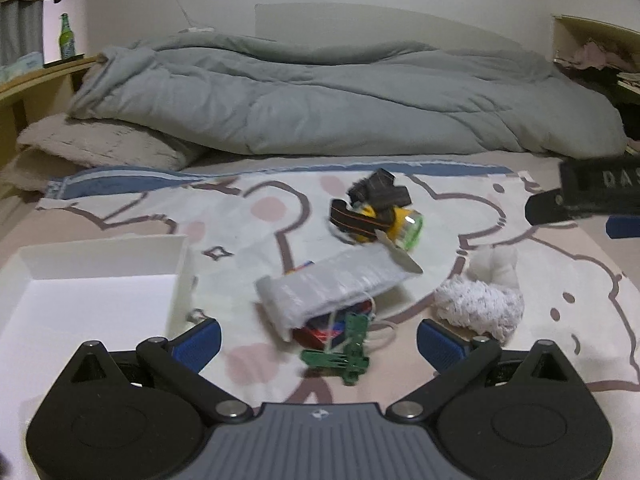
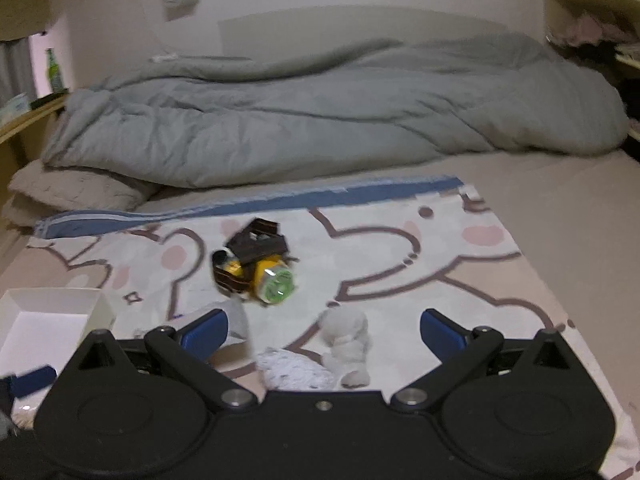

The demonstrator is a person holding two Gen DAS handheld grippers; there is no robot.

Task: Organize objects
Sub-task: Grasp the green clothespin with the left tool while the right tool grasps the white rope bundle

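Note:
My left gripper (image 1: 319,340) is open and empty, just above a green circuit board (image 1: 340,356) that lies on a red and blue item under a bubble-wrap pouch (image 1: 336,284). A yellow headlamp with a black strap (image 1: 376,212) lies beyond it, with a white plush toy (image 1: 484,292) to the right. An open white box (image 1: 100,276) sits at the left. My right gripper (image 2: 324,332) is open and empty, over the plush toy (image 2: 344,340). The headlamp (image 2: 260,268) lies ahead of it and the white box (image 2: 52,316) at its left.
The things lie on a cartoon-print cloth (image 1: 540,264) spread on a bed. A grey duvet (image 1: 320,96) is heaped across the back, with a pillow (image 1: 100,144) at the left. A green bottle (image 1: 67,38) stands on a shelf far left. The right gripper (image 1: 592,196) shows at the right edge.

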